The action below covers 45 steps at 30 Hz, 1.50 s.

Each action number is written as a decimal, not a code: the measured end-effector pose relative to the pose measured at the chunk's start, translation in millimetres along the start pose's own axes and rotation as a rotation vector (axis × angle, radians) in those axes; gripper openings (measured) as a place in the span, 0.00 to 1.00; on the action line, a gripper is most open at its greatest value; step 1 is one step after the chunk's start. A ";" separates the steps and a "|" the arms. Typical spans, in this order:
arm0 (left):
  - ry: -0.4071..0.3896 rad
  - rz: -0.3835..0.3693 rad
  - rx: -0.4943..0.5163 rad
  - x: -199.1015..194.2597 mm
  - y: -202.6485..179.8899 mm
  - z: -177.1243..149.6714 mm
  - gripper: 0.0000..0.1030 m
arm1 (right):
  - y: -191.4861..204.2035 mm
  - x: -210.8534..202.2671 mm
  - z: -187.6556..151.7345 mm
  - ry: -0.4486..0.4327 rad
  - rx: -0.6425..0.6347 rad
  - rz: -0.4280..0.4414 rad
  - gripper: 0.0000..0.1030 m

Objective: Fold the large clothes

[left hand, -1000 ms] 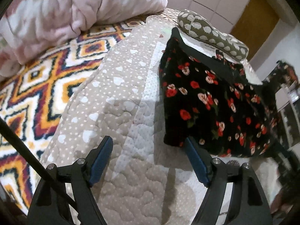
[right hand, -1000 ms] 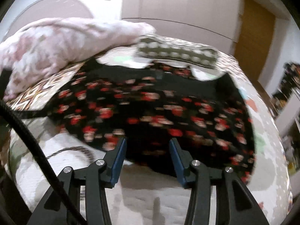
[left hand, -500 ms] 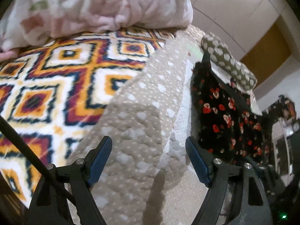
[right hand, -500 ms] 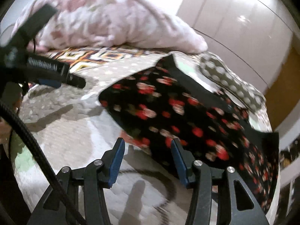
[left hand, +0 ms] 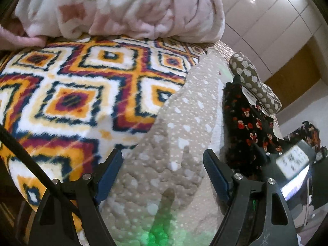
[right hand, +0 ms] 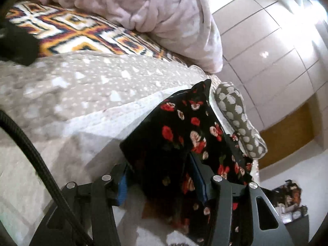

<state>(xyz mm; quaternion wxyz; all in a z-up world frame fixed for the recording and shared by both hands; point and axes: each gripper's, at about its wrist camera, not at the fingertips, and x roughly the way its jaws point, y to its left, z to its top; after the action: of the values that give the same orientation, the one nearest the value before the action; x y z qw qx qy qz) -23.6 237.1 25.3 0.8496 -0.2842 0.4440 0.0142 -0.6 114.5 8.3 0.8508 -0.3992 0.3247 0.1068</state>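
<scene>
Spread on a bed under a quilted beige bedspread (left hand: 180,127) dotted with white hearts and specks: a thin black floral garment (right hand: 180,135), printed with red and cream roses, its pointed corner toward the headboard end and its near edge bunched and raised between the blue pads of the right gripper (right hand: 162,176), half closed around the fabric, though true pinching cannot be told from the blur. Seen from the left wrist camera, the same black floral garment (left hand: 244,123) lying flat along the right side of the bed, well apart from the left gripper (left hand: 162,170), spread wide and holding nothing above the puckered quilting. Alongside, a plush fleece blanket (left hand: 82,86) in orange, maroon and navy diamonds, topped by a rumpled pink and white comforter (left hand: 127,8). Beside the garment's far edge, a long olive cushion (right hand: 237,121) with pale spots. Behind, glossy cream wardrobe panels (right hand: 266,51) and a wooden door (right hand: 287,135).
</scene>
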 end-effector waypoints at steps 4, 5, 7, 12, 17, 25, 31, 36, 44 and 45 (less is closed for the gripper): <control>-0.001 0.022 0.023 -0.2 -2.4 -4.1 0.78 | -3.2 5.0 2.3 0.007 0.020 -0.002 0.53; -0.006 0.029 0.031 -0.6 -4.1 -4.8 0.78 | -2.3 4.8 1.8 0.002 0.017 -0.006 0.53; -0.025 0.048 0.050 -3.8 -8.6 -6.1 0.78 | -0.9 4.6 0.7 -0.005 0.011 -0.013 0.53; -0.092 0.120 0.118 -18.1 -21.3 -10.2 0.78 | 2.6 4.1 -1.5 -0.014 0.008 -0.026 0.54; -0.129 0.170 0.156 -30.9 -26.1 -10.8 0.78 | 3.6 4.9 -3.3 -0.009 0.017 -0.015 0.35; -0.113 0.193 0.141 -41.0 -30.0 -8.0 0.78 | -50.6 2.5 -4.1 0.006 0.303 0.198 0.20; -0.114 0.157 0.200 -49.7 -78.3 -5.8 0.78 | -167.6 -5.7 -41.8 -0.045 0.784 0.421 0.19; -0.071 0.073 0.275 -38.1 -142.0 -12.9 0.78 | -277.4 -17.1 -152.6 -0.125 1.205 0.444 0.18; 0.041 -0.034 0.439 13.4 -251.8 -50.6 0.78 | -312.4 -6.9 -347.9 -0.023 1.557 0.350 0.18; 0.062 -0.043 0.458 21.0 -265.5 -55.0 0.78 | -309.9 1.8 -360.6 -0.014 1.592 0.390 0.18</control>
<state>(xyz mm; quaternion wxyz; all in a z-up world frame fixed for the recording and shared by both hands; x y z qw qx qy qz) 21.5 -17.4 109.8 0.8781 -0.0934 0.4552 -0.1137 -31.0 -359.7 26.6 0.8474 0.3886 0.3617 -0.0071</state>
